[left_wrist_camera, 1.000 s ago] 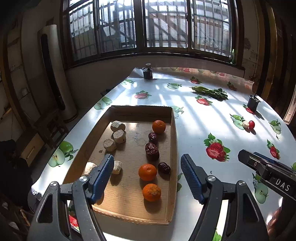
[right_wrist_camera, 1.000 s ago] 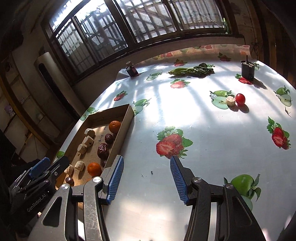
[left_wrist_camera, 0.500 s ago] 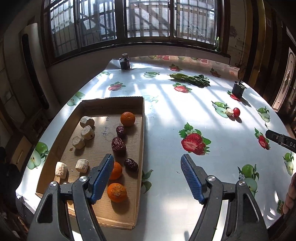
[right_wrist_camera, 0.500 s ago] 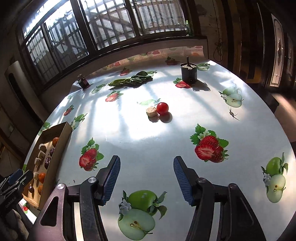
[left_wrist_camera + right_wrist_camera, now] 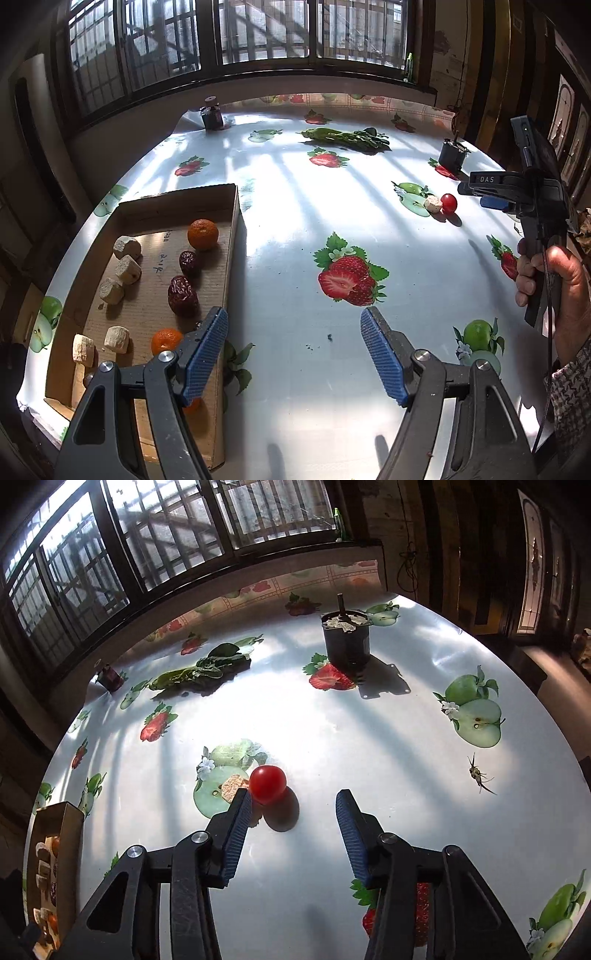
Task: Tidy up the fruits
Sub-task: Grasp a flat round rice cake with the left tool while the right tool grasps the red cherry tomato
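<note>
Both tongs spread over the fruit-print table, nothing pinched.

A pale chunk (image 5: 233, 786) sits touching the tomato's (image 5: 267, 784) left side; a dark pot (image 5: 346, 639) and leafy greens (image 5: 201, 672) lie farther off. The tomato rests just ahead of the right gripper (image 5: 293, 825), by its left finger. The left gripper (image 5: 295, 354) hangs beside the cardboard tray (image 5: 232, 236) of oranges, dates and chunks.

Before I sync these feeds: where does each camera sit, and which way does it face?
Left wrist: on the left gripper, facing across the table toward the window; cardboard tray at left, right hand at right.
Right wrist: on the right gripper, facing the cherry tomato.
Shared: cherry tomato, leafy greens, tray.
</note>
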Tool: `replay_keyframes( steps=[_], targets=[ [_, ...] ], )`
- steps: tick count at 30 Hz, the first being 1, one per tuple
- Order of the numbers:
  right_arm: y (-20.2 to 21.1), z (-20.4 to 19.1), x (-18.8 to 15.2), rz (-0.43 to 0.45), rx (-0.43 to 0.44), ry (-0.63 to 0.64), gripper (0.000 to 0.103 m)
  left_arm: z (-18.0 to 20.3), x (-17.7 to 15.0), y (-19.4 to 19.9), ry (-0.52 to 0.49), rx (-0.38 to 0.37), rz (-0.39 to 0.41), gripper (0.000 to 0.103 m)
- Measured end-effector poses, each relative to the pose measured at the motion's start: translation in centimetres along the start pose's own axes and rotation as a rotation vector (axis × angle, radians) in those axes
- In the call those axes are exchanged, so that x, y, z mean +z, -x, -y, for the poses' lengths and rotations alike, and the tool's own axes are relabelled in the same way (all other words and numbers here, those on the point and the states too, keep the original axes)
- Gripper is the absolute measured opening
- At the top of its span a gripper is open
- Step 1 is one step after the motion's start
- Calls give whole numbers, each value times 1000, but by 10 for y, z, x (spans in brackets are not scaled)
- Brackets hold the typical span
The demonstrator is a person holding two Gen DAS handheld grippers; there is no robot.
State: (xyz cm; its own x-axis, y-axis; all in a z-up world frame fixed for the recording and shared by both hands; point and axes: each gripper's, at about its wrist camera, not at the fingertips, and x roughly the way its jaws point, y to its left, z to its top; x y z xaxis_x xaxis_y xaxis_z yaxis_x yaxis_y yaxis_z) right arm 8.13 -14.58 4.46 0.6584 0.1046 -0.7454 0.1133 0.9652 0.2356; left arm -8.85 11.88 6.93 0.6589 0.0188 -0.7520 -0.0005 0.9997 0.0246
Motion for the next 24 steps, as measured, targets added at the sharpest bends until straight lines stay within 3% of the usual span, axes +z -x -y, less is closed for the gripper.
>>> replay_keyframes(
  steps=[7,9,17,24],
  targets=[
    [-48,-7,10,-86,15,-20,50,12,7,-7,-27,-24,-6,74],
    [-46,-5,10,-95,55,-30,31,16,14,-11,-30,-46,-8,74],
    [-10,34,-13,-81,-40,-63,30,48,53,-44,-42,-143,-33,74],
    [2,57,-28,-46,47,-87,31,98,97,-107,-45,-277,-77,73]
  ],
)
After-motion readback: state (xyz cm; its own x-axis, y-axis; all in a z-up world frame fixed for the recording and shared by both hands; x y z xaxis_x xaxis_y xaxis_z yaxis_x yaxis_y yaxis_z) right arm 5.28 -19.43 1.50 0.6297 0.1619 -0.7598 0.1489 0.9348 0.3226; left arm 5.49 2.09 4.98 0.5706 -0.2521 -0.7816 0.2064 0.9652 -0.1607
